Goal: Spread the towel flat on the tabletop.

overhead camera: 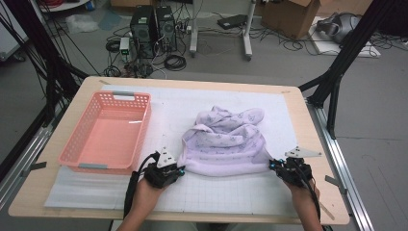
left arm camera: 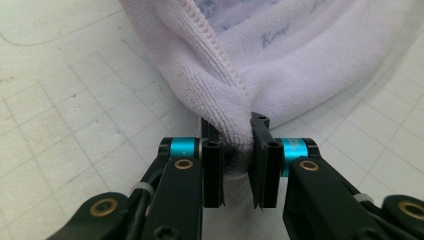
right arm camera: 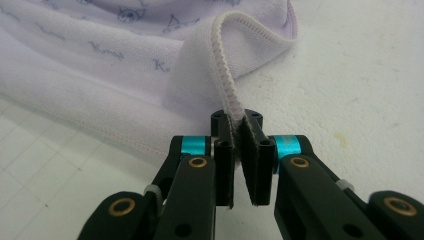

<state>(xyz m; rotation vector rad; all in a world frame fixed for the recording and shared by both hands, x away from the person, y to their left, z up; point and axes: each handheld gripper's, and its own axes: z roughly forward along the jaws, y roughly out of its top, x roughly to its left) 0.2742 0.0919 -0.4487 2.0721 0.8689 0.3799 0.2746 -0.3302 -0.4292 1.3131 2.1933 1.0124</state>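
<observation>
Two grippers, left gripper (left arm camera: 239,162) and right gripper (right arm camera: 239,150), fingers pinching soft lilac towel (overhead camera: 226,139) (stitched hem)

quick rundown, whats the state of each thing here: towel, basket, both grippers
towel: crumpled in a heap on the mat, pinched at its two near corners
basket: upright, nothing in it, left of the towel
left gripper: shut on a bunched towel corner
right gripper: shut on the towel's stitched edge
mat: flat on the table
</observation>
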